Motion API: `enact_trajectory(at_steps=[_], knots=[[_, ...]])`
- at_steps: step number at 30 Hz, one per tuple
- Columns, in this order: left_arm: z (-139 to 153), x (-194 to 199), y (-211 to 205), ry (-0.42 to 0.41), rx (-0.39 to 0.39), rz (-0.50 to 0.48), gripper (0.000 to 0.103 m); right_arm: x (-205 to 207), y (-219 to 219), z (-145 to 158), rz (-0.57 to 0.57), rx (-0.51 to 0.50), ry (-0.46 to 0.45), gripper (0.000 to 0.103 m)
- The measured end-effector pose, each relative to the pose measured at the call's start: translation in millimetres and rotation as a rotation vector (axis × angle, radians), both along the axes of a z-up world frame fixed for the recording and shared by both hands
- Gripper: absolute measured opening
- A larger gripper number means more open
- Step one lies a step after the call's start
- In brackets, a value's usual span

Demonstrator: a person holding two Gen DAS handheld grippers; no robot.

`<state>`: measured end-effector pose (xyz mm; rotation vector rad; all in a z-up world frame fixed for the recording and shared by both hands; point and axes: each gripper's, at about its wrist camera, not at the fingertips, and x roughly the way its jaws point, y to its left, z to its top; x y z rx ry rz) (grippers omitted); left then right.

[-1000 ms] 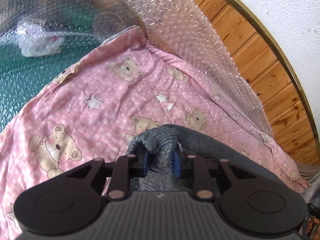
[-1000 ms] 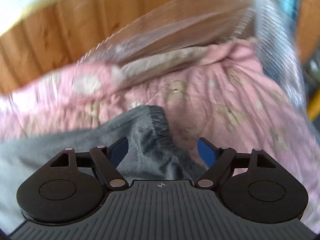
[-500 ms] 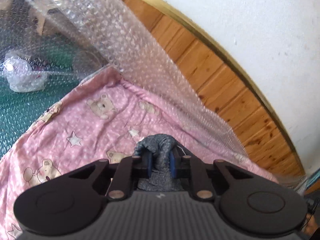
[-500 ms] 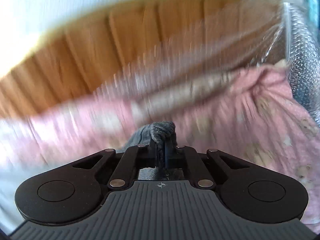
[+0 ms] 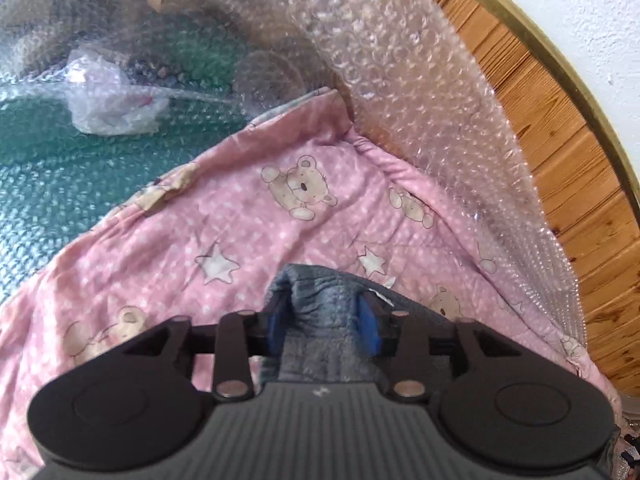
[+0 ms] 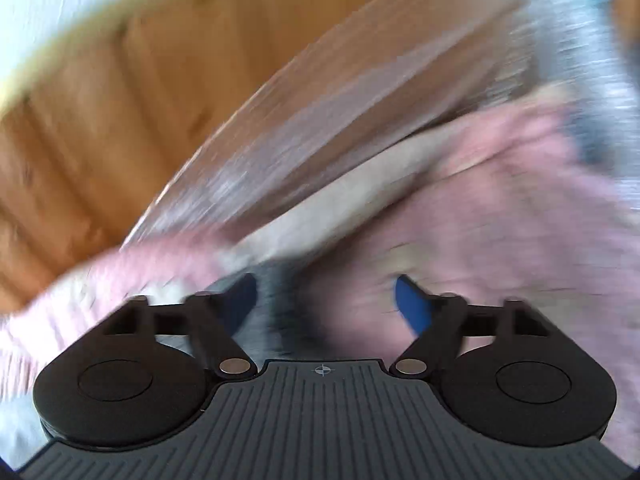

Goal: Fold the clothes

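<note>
Soft daylight fills both views without hard shadows. The left wrist view is sharp; the clear bubble wrap sheet [image 5: 400, 80] toward 12 o'clock glints with small highlights, and the white plaster wall [image 5: 580, 12] at 1 o'clock is nearly blown out. Fisheye bending curves the edges. The right wrist view is smeared by motion blur; only the black right gripper [image 6: 324, 300] stays crisp

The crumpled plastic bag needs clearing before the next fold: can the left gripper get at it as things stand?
Probably not: the crumpled plastic bag seems to lie under bubble wrap, and the opening left gripper has the grey garment between its jaws.
</note>
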<state>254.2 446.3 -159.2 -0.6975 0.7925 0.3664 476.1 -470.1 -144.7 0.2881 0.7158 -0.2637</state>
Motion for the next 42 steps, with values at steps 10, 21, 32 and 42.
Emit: enact_trajectory(at_steps=[10,21,32,42], knots=[[6,-158,-19,0.080,-0.111,0.105,0.063,-81,-11,-50,0.026,0.296,0.094,0.069],[9,-232,-61,0.092,-0.127,0.069,0.065,-123,-7,0,-0.158,0.244,0.007,0.000],[-6,-249,-54,0.140,-0.020,-0.115,0.069,-208,20,5,-0.245,0.110,0.126,0.059],[-10,-242,-71,-0.034,-0.122,-0.291,0.070,-337,333,44,0.824,-0.044,0.149,0.071]])
